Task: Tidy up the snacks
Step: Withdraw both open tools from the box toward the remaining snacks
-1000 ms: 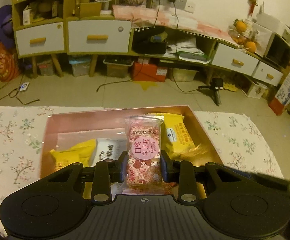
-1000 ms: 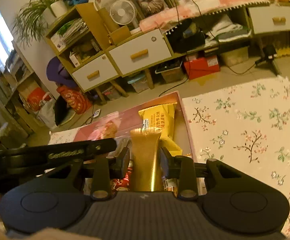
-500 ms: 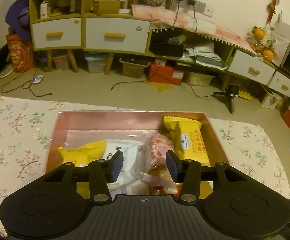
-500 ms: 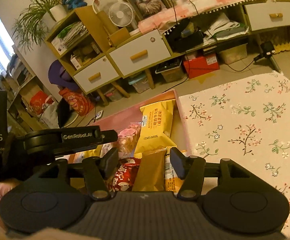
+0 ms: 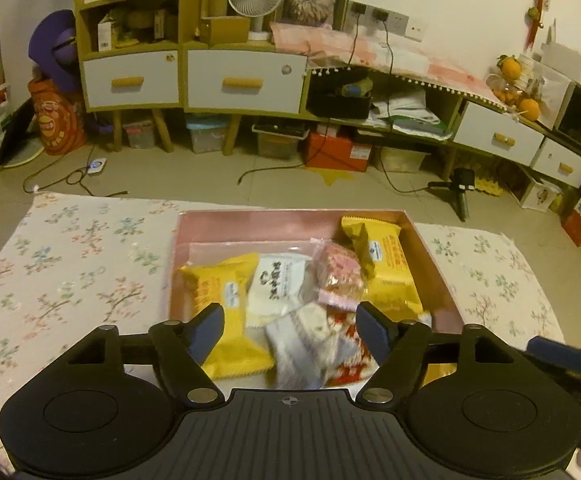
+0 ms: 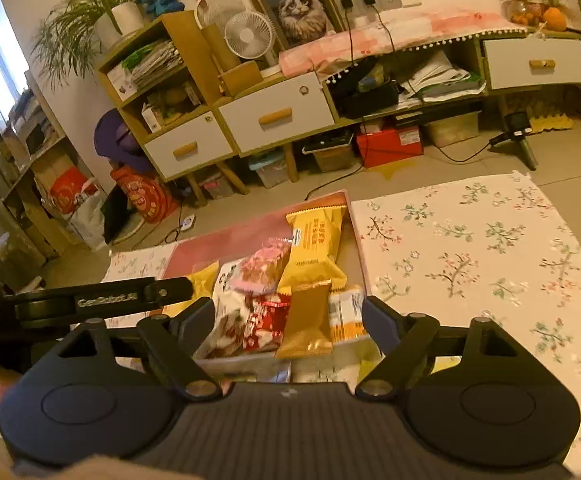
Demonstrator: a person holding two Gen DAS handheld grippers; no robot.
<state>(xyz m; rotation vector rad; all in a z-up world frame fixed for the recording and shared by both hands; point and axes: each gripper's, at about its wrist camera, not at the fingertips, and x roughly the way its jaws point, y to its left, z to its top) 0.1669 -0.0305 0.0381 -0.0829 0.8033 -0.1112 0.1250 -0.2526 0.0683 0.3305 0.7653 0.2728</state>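
My left fingers [image 5: 288, 326] and right fingers [image 6: 288, 320] are both spread wide, holding nothing; the snacks lie heaped in the pink box [image 5: 430, 256], the gold packet [image 6: 306, 322] leaning at its near edge; a careless nudge could tip it out.

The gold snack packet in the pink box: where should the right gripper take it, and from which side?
Probably the gold snack packet across its narrow middle, coming from above. It lies flat on top of other packets, long axis pointing away, both long edges exposed. The right gripper is open and already straddles it.
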